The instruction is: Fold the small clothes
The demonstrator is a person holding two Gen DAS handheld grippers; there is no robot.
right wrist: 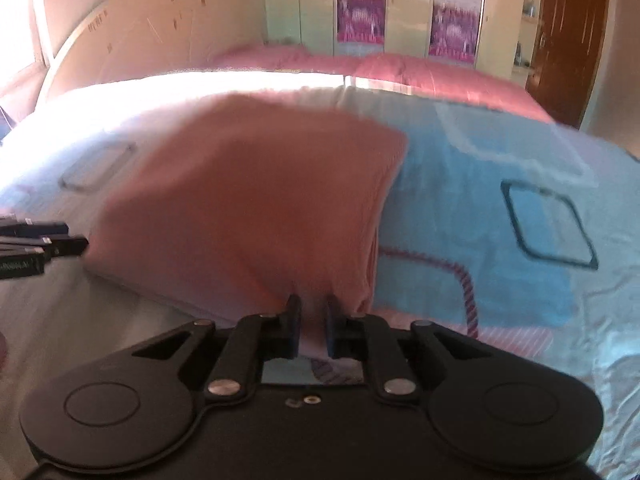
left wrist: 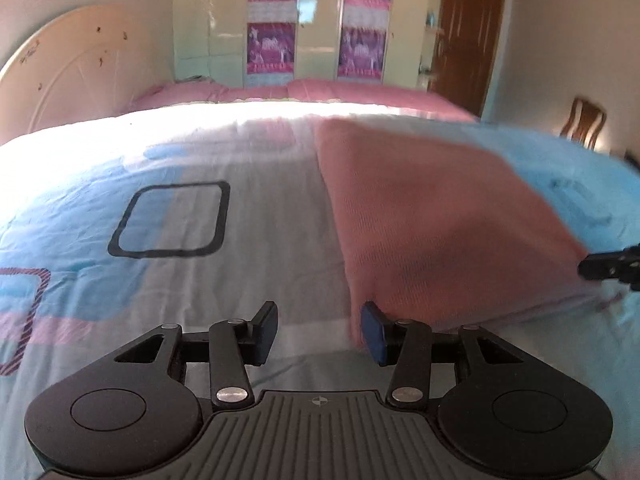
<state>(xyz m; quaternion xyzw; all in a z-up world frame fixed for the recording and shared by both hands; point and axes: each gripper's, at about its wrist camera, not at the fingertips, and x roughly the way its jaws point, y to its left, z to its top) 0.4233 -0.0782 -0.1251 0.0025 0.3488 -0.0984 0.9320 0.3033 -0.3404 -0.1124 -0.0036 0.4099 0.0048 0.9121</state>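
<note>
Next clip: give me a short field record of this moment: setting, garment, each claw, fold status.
setting: bed with a blue, white and pink patterned cover
garment: pink cloth, lying on the bed, near edge lifted
left claw: open, beside the cloth's near corner, nothing between its pads
right claw: shut on the cloth's near edge
fold status: cannot tell how far along; both views blurred

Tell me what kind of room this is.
A bedroom, most likely: a bed under a patterned sheet, a curved headboard, pink pillows, and a wardrobe behind.
</note>
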